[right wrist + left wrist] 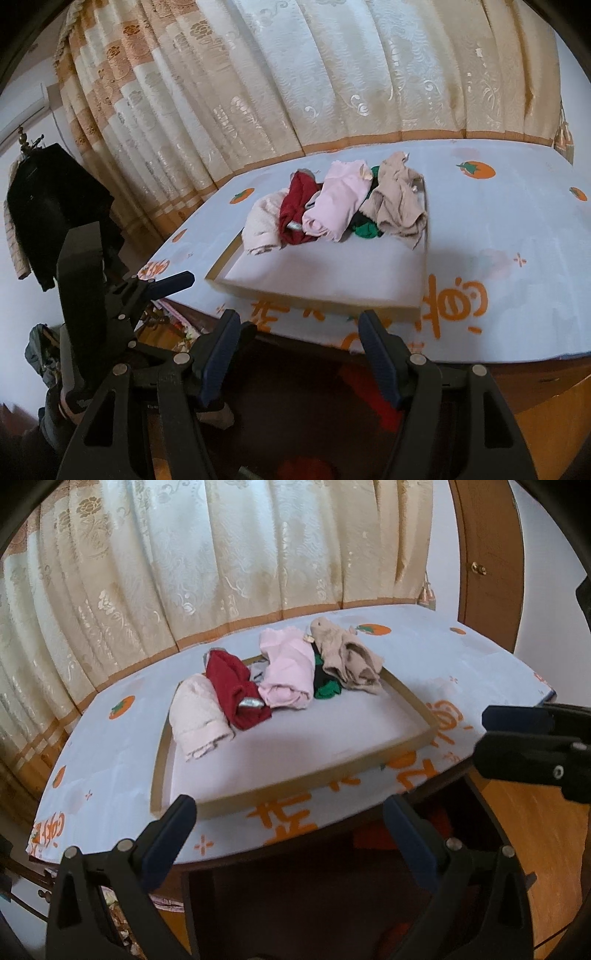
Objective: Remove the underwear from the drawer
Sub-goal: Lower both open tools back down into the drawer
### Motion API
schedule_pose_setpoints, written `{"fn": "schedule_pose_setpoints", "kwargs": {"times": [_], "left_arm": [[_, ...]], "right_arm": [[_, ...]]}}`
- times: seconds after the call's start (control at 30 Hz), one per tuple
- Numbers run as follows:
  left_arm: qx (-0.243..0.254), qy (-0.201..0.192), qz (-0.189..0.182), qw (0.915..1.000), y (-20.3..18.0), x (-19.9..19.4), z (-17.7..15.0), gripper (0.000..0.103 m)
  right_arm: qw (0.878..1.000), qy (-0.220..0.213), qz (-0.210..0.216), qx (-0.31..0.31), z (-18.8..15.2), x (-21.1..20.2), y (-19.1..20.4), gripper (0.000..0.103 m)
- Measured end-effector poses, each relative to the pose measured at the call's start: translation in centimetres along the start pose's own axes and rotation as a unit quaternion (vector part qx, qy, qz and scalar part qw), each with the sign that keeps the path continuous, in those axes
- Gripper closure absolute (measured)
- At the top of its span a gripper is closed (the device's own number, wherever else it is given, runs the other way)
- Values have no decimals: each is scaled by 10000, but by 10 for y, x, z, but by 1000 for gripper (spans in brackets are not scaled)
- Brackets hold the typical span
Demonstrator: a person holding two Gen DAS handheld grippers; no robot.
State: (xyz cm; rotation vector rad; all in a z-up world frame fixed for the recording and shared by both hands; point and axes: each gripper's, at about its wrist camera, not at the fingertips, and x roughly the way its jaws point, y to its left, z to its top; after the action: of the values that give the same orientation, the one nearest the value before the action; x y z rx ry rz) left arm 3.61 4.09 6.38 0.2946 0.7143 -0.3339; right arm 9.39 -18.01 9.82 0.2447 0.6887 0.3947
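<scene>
Both empty, jaws apart: left hand-held gripper (291,834) and right hand-held gripper (299,347) short of bunched underwear (273,679) in drawer (295,797), likely to snag several.

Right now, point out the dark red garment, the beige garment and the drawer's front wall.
dark red garment (231,679), left wrist view, middle of the folded bundle.
beige garment (397,206), right wrist view, centre of the crumpled cloth.
drawer (295,781), left wrist view, on its near front wall.
</scene>
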Motion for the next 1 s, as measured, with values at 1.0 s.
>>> {"fn": "schedule_pose_setpoints", "kwargs": {"times": [1.0], "left_arm": [[693,1984,-607,9758,58,15,-135,1]], "right_arm": [[9741,2142,432,-572,-102,49,-1,34]]}}
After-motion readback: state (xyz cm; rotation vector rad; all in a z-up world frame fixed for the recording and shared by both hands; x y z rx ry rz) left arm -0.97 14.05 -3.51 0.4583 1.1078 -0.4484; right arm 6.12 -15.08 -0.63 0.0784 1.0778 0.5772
